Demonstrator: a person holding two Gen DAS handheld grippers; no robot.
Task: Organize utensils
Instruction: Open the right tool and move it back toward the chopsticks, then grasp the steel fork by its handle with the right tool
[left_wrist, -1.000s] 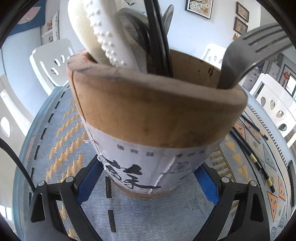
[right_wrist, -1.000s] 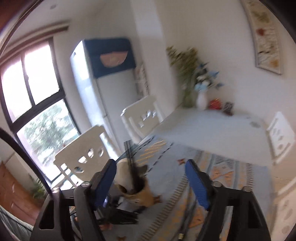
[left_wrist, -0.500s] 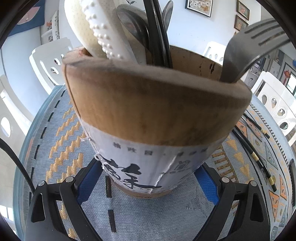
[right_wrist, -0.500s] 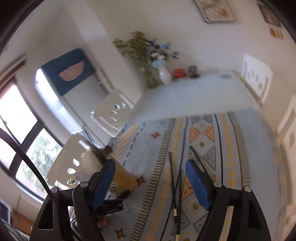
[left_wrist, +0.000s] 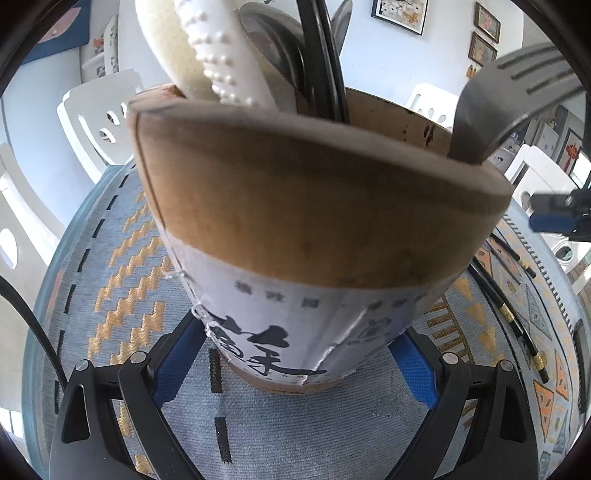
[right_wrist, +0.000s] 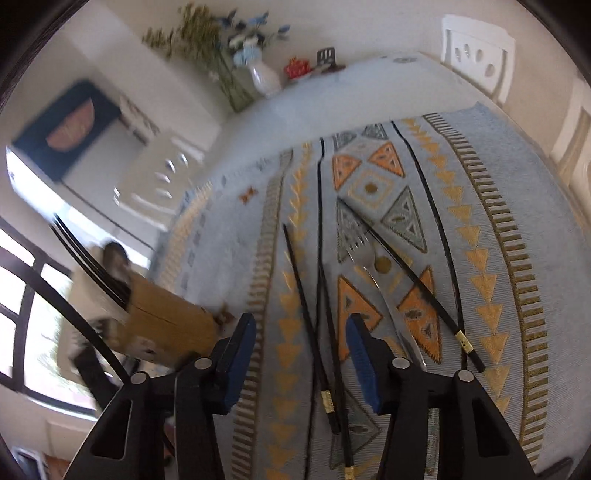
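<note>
My left gripper (left_wrist: 295, 362) is shut on the base of a wooden utensil holder (left_wrist: 314, 221) with a white paper label. In the holder stand a white rice paddle (left_wrist: 207, 62), a metal spoon (left_wrist: 273, 55), black chopsticks (left_wrist: 325, 62) and a grey slotted turner (left_wrist: 517, 96). My right gripper (right_wrist: 301, 354) hovers low over two black chopsticks (right_wrist: 317, 314) lying on the cloth. Its jaws have just been closing and the chopsticks lie in the gap below them, untouched by the pads. A fork (right_wrist: 364, 254) and another chopstick (right_wrist: 413, 280) lie just beyond. The holder (right_wrist: 166, 325) stands to the left.
A blue patterned cloth (right_wrist: 498, 221) covers the round table. A white vase of flowers (right_wrist: 264, 79) and small items stand at the far edge. White chairs (right_wrist: 476, 48) ring the table. More chopsticks (left_wrist: 509, 310) lie right of the holder.
The right gripper has dropped toward the table and rolled, its jaws have narrowed, and the loose chopsticks now lie between its fingers. The left gripper and the holder have stayed put.
</note>
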